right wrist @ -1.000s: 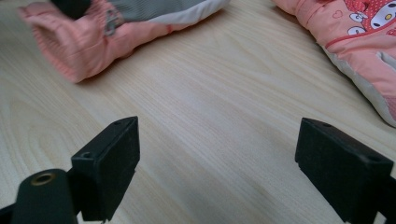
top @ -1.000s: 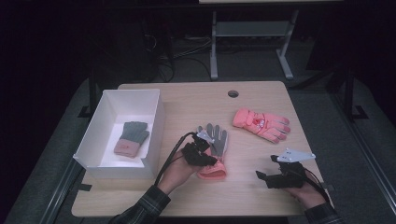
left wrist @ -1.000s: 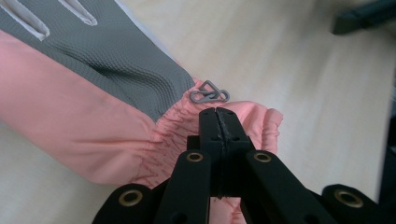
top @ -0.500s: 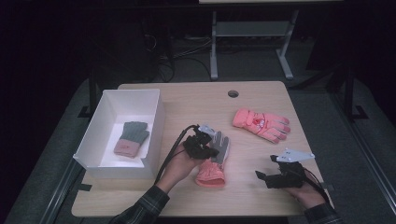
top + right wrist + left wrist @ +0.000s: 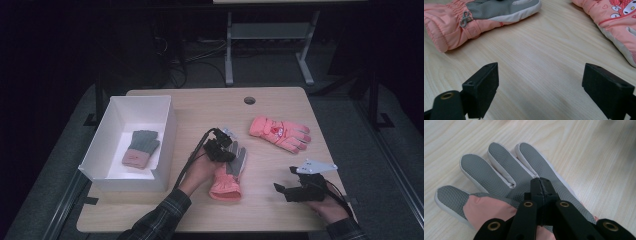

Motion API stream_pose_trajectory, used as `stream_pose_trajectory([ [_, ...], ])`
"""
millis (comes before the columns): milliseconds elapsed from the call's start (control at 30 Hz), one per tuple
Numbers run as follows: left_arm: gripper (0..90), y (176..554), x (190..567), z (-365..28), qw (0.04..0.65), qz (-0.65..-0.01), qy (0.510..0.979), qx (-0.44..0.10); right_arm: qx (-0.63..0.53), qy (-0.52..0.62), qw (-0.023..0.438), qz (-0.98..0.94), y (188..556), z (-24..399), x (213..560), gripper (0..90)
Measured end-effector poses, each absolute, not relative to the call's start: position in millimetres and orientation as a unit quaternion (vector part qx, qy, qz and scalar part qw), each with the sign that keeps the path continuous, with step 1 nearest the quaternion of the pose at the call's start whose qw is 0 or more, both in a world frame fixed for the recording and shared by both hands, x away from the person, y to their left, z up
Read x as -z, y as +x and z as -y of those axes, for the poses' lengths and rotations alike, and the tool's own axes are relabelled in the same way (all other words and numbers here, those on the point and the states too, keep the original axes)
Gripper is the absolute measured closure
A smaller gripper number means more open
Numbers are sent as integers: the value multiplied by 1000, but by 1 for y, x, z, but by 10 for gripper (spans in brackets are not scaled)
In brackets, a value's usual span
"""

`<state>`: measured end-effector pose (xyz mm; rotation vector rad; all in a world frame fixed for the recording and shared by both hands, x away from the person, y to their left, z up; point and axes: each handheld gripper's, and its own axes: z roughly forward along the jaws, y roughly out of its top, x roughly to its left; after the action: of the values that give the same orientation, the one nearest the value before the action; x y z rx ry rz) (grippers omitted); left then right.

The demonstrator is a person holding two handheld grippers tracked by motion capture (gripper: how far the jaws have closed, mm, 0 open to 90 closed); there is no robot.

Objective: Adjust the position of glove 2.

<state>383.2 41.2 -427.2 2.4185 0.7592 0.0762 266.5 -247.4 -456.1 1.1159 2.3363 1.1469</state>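
at table centre, the left gripper (image 5: 223, 151) pinches the grey palm of a pink glove (image 5: 230, 172), jaws pressed together on the fabric. the white box (image 5: 165, 145) at nine o'clock already holds a knitted glove (image 5: 140, 148). the right gripper (image 5: 286, 191), jaws spread, rests at four o'clock. a good carry likely means lifting high enough to clear the box wall.
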Motion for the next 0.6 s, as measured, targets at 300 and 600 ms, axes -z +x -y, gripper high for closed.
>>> stream_pose_trajectory([
  [300,899,370,425,-29,294,-260,920,-4,-400,389,154,-815,266,247,456,136],
  [600,898,350,425,-5,300,-223,928,17,-399,389,155,-816,266,248,456,136],
])
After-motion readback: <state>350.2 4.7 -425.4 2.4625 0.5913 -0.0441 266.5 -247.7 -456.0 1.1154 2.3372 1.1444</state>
